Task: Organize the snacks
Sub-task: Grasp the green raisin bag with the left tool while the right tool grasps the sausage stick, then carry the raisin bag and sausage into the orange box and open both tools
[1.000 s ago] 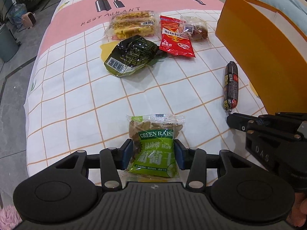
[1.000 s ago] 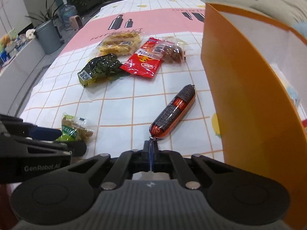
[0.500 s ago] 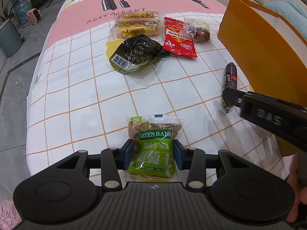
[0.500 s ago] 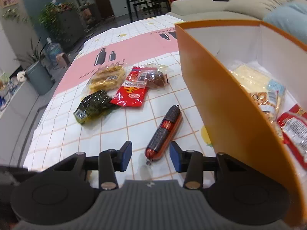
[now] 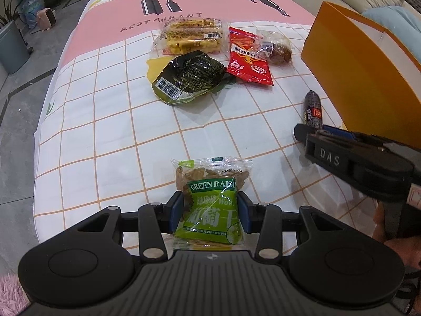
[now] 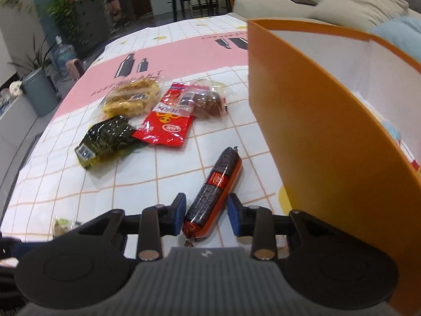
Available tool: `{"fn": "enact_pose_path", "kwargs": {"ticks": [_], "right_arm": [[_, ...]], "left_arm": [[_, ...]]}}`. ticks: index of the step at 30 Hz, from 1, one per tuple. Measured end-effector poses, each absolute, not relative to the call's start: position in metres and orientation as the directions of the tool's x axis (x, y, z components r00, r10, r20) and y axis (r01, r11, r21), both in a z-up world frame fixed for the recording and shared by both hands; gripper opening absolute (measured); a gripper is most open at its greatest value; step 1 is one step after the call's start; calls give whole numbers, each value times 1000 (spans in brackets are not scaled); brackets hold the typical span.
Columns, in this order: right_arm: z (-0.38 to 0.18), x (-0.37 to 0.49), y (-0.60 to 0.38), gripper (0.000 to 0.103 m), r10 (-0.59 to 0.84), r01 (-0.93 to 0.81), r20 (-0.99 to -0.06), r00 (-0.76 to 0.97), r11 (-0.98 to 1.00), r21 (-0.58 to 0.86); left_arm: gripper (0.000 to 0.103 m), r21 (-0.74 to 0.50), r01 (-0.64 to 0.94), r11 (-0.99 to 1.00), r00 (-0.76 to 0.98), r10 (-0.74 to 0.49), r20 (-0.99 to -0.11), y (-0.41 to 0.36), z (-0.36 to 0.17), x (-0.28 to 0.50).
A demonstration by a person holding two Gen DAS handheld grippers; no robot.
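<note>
The green raisin packet [image 5: 210, 202] reads "GREEN RAISIN", cut off at the last letter, above Chinese characters too distorted to read, with a partly legible date stamp starting "2025" on its clear top. The tablecloth [image 5: 110, 110] bears "RESTAURANT" on its pink band. The right gripper [image 5: 310, 138] shows "DAS" on its side.

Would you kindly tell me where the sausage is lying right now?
In the right wrist view, the sausage lies on the tablecloth beside the orange box, between the right tongs' closing jaws.
</note>
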State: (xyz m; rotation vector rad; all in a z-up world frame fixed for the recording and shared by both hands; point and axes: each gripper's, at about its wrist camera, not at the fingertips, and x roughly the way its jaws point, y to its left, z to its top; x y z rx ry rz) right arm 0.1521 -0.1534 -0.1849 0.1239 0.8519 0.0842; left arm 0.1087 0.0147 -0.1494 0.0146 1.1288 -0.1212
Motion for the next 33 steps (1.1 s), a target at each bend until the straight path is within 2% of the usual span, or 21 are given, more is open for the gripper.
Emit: {"fn": "enact_pose_path", "kwargs": {"ticks": [6, 19, 33], "right_arm": [[-182, 148, -151, 24, 129, -59, -753, 645, 991, 120], [-159, 125, -155, 21, 176, -106, -751, 637, 984, 141], [-112, 98, -163, 21, 225, -161, -666, 711, 974, 157]], "left_arm": [[47, -49, 103, 993, 430, -89, -898, 15, -149, 109], [39, -133, 30, 991, 437, -133, -890, 24, -137, 101], [38, -146, 44, 988, 533, -147, -833, 12, -85, 86]]}}
